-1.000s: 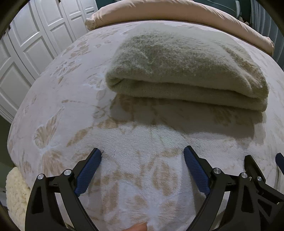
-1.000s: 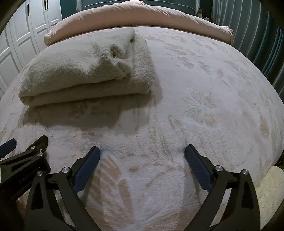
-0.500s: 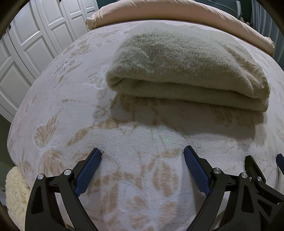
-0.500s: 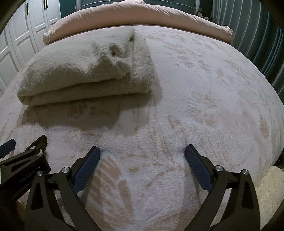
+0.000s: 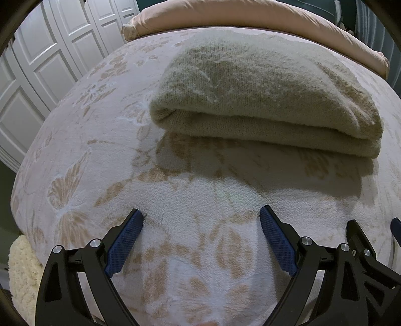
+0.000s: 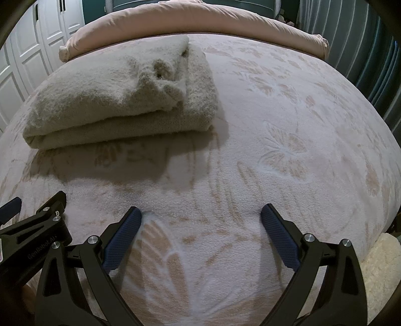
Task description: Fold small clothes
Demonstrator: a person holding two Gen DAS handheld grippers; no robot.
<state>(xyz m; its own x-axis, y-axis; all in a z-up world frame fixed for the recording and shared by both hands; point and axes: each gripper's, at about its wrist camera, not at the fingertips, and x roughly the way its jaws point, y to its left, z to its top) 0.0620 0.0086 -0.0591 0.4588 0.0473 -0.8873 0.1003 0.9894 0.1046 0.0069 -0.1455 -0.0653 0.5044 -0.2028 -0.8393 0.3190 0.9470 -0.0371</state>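
From the left wrist view, the left gripper (image 5: 201, 214) is hovering over the butterfly-print blanket (image 5: 82, 140), jaws spread wide and holding nothing. The folded beige garment (image 5: 265, 100) is lying ahead of it, well apart, in the same place as 1 second ago; almost nothing is shifting between frames.

From the right wrist view, the right gripper (image 6: 201, 214) is likewise standing wide apart and empty, with the garment (image 6: 120, 100) resting ahead and to its left, near the pink pillow (image 6: 190, 22). Its top layer is bunching at 1 corner. Both tools are staying back, so this piece is probably finished.
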